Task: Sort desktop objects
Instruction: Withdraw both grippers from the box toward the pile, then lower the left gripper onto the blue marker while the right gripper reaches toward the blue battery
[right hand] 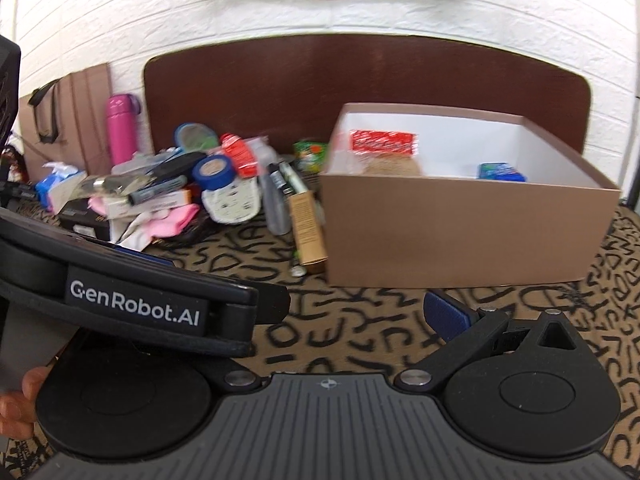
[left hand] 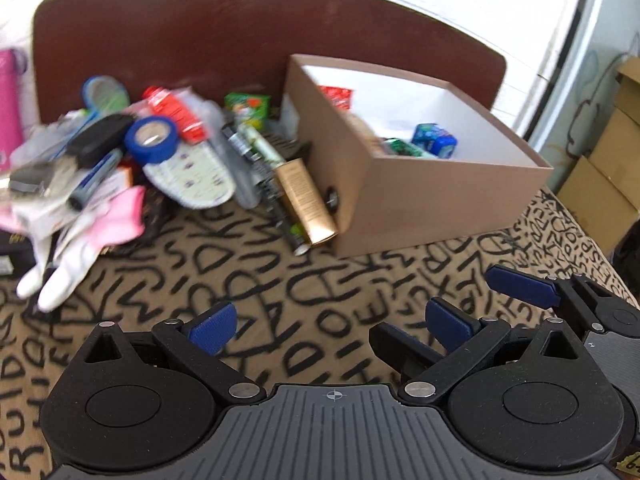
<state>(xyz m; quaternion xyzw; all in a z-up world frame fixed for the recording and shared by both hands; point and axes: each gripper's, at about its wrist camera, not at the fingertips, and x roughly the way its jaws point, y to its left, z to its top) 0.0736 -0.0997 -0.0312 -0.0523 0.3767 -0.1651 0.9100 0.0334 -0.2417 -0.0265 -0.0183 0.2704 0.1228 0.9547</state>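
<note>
Left tongs [left hand: 332, 322]: mine, low over the patterned cloth, blue pads spread wide apart, nothing between them.
Right tongs [left hand: 520, 286]: seen from the left wrist view as one blue finger and black linkage just right of my left tongs. In the right wrist view only the right blue pad [right hand: 446, 316] shows; the other side is hidden behind the left device's body, so I cannot tell whether they are apart or together.
My left hand [right hand: 18, 404]: fingertips visible at the lower left edge of the right wrist view, beside the left device.
Surface [left hand: 248, 280]: covered with a tan cloth bearing black scrawled letters.
Brown box [left hand: 432, 196]: open-topped, white inside, ahead and right of my left tongs, resting on the cloth.
Inside the box: a red packet [right hand: 382, 142] toward the far left corner, a blue pack [left hand: 434, 140] toward the right side.
Gold box [left hand: 306, 202]: lying flat, touching the brown box's left wall.
Clutter pile: left of the brown box, against the dark brown backboard [left hand: 224, 32].
Blue tape roll [left hand: 151, 139]: on top of the pile.
White glove [left hand: 64, 268]: at the pile's near left edge, fingers toward me.
Pink bottle [right hand: 120, 128]: upright behind the pile, by the white brick wall [right hand: 120, 20].
</note>
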